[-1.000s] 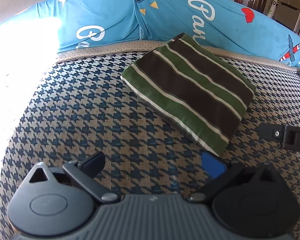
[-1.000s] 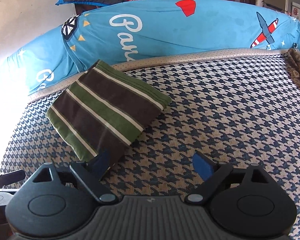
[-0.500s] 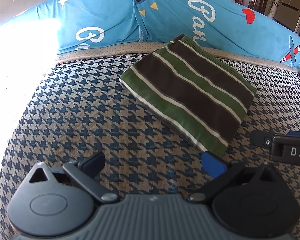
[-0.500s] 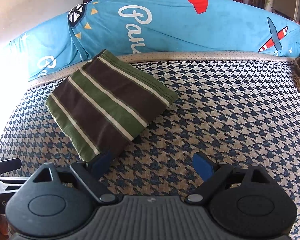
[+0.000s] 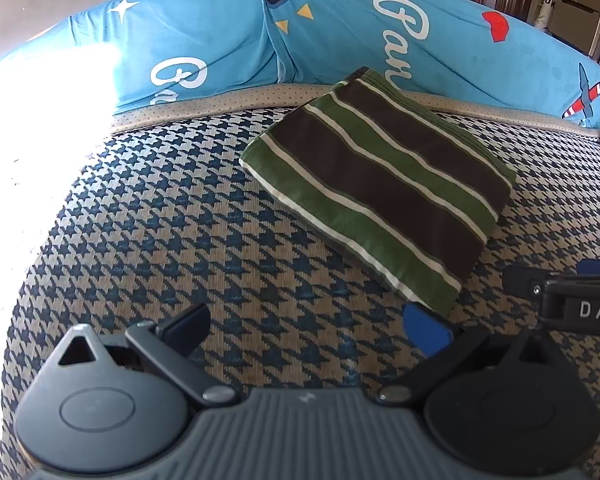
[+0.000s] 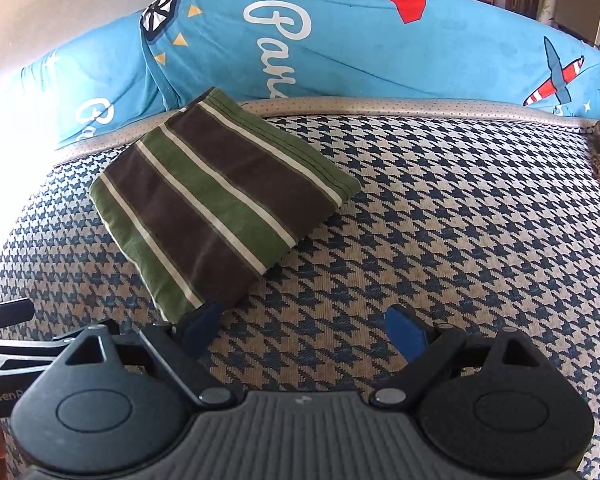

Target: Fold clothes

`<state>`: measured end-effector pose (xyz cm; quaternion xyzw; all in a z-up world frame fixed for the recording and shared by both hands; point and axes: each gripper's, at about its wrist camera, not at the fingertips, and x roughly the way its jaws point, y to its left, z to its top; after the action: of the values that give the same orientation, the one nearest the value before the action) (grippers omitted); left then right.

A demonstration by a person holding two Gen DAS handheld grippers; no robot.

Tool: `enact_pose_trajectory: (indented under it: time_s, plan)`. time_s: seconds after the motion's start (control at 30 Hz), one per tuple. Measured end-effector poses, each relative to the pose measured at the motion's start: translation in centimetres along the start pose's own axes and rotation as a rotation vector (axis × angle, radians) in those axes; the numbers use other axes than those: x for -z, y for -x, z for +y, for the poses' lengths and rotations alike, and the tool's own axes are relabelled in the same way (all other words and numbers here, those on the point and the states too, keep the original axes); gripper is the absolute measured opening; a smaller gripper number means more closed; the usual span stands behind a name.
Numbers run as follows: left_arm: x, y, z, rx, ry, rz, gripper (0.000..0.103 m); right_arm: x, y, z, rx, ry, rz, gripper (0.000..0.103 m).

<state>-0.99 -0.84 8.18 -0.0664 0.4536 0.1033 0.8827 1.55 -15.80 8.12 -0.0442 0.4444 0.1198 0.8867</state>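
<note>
Striped garment is lying folded into 1 compact rectangle on the houndstooth mattress, its far corner touching the blue bolster. Over the last second it is keeping its place and shape while your view is drifting only slightly, so the fold is probably complete. Its long axis is running diagonally, from the far left toward you and to the right in the left wrist view. You are holding the left gripper and the right gripper spread wide, gripping nothing, just short of its near corner.

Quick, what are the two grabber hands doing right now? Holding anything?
Left gripper: open, holding nothing.
Right gripper: open, holding nothing; the folded striped cloth lies on the bed.
</note>
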Motion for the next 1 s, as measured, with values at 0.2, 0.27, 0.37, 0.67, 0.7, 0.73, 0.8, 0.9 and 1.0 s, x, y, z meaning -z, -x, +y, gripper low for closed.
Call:
enact_pose_trajectory:
  time_s: [0.2,0.27,0.37,0.67,0.7,0.73,0.8,0.9,1.0]
  plan:
    - [0.05,-0.08,0.06,0.000,-0.001,0.004,0.103,0.07,-0.03,-0.27,0.003,0.003,0.006,0.090]
    - [0.06,-0.13,0.04,0.000,-0.002,0.004,0.103,0.11,-0.04,-0.30,0.006,0.005,0.007,0.090]
    - [0.04,-0.14,0.06,-0.002,-0.005,0.004,0.103,0.18,0.02,-0.32,0.006,0.009,0.008,0.090]
    - [-0.03,-0.39,0.02,-0.006,-0.007,0.015,0.103,0.34,0.19,-0.08,0.000,0.021,0.012,0.090]
    - [-0.04,-0.42,0.03,-0.005,-0.009,0.015,0.103,0.34,0.21,-0.06,-0.002,0.024,0.011,0.090]
    - [-0.05,-0.44,0.03,-0.005,-0.010,0.015,0.103,0.34,0.22,-0.06,-0.003,0.026,0.011,0.090]
    - [-0.05,-0.46,0.02,-0.004,-0.015,0.014,0.103,0.35,0.24,-0.07,-0.006,0.029,0.011,0.090]
    - [-0.05,-0.46,-0.04,-0.006,-0.024,0.011,0.103,0.36,0.22,-0.10,-0.008,0.030,0.015,0.090]
    - [-0.10,-0.50,-0.11,-0.009,-0.028,0.011,0.103,0.44,0.19,-0.11,-0.011,0.033,0.018,0.090]
